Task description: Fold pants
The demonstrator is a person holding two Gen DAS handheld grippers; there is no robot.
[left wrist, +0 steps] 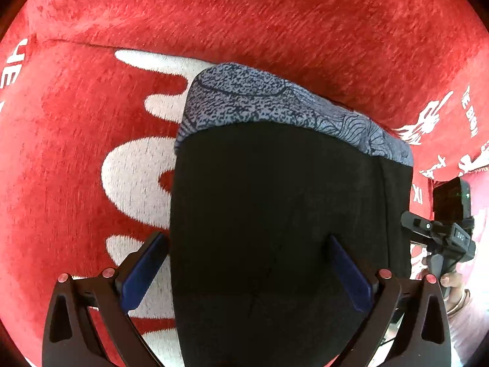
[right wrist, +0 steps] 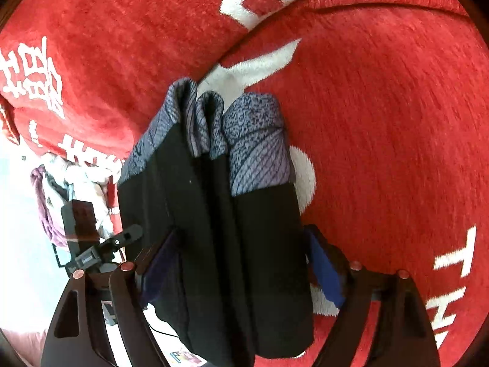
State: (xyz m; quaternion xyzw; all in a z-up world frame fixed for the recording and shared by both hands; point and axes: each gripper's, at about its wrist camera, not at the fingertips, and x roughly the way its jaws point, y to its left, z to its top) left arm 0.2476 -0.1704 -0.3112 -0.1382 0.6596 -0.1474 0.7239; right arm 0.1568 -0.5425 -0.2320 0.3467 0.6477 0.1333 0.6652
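Note:
The folded black pants (left wrist: 275,198) with grey patterned cuffs (left wrist: 259,98) hang over a red blanket (left wrist: 275,15). My left gripper (left wrist: 247,236) holds them wide: its left pad (left wrist: 143,272) lies against the bundle's left edge, and its right pad (left wrist: 351,275) lies on the cloth, which runs on past it to the right. In the right wrist view the pants (right wrist: 214,214) form a thick bundle with bunched cuffs (right wrist: 256,140). My right gripper (right wrist: 241,227) is shut on it, one pad on each side. The bundle's near end is hidden.
The red blanket (right wrist: 397,122) with white lettering fills both views and has a raised fold behind the cuffs. A pile of other clothes (right wrist: 52,202) lies at the left beyond the blanket's edge. A hand (left wrist: 452,281) holds the right gripper's handle.

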